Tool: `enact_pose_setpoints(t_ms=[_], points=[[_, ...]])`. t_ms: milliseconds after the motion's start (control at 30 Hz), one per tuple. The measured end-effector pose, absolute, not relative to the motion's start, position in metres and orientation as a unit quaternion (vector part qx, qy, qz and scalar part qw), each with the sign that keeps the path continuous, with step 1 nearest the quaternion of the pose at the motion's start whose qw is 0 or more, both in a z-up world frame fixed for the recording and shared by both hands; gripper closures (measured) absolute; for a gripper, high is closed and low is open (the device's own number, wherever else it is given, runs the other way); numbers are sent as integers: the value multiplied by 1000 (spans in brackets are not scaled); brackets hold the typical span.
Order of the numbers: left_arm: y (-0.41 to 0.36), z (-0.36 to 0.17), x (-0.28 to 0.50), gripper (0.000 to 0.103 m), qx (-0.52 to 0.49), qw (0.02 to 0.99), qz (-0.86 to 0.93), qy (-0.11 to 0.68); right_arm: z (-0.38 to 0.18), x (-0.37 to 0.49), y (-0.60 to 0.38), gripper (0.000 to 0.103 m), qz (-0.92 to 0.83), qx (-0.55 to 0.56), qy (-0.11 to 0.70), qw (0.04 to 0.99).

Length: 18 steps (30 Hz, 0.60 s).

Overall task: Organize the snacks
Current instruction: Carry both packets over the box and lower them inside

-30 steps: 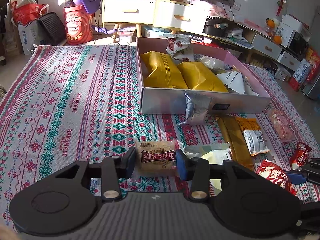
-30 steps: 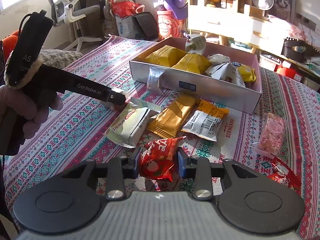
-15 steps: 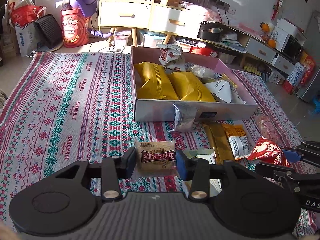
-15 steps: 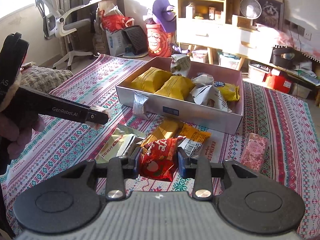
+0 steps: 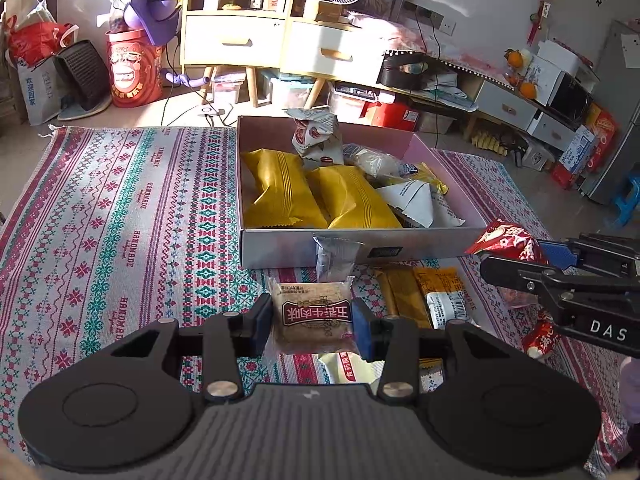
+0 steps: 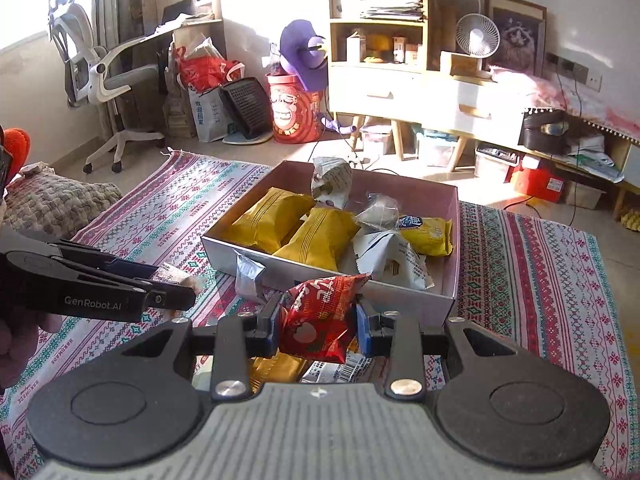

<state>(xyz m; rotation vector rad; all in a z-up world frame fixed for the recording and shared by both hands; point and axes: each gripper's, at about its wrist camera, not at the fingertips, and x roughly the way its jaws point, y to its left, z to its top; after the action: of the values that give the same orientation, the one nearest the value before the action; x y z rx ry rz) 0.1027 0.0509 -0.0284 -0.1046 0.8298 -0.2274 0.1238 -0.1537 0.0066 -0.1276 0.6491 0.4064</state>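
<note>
My left gripper (image 5: 313, 323) is shut on a clear-wrapped brown pastry packet (image 5: 312, 312) with a dark red label, held above the cloth in front of the box. My right gripper (image 6: 318, 326) is shut on a red snack packet (image 6: 320, 320), held just before the box's near wall; it also shows in the left wrist view (image 5: 506, 242). The open grey box (image 5: 280, 246) with pink inner walls holds two yellow packets (image 5: 276, 188), white packets (image 5: 412, 200) and a small yellow one (image 6: 428, 234). The left gripper shows at the left of the right wrist view (image 6: 176, 294).
Loose packets lie on the patterned cloth (image 5: 120, 220) in front of the box: a gold bar (image 5: 402, 292), an orange-white packet (image 5: 442, 300), a silver one (image 5: 334, 256) leaning on the box, a red one (image 5: 542, 338). Cabinets (image 5: 240, 40), a red bin (image 5: 134, 72) and clutter stand behind.
Both grippers have risen and moved toward the box with their packets. The right gripper's red packet now sits near the box's right front corner.
</note>
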Motion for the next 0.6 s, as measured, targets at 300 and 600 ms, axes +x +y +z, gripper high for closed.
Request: enact_pose_setpoints(t_ms=[300, 600], points=[[46, -15, 120, 55, -54, 914, -116, 386, 18, 144, -162, 71, 186, -39, 301, 934], [33, -18, 155, 55, -54, 921, -120, 367, 12, 177, -169, 71, 187, 16, 317, 930]])
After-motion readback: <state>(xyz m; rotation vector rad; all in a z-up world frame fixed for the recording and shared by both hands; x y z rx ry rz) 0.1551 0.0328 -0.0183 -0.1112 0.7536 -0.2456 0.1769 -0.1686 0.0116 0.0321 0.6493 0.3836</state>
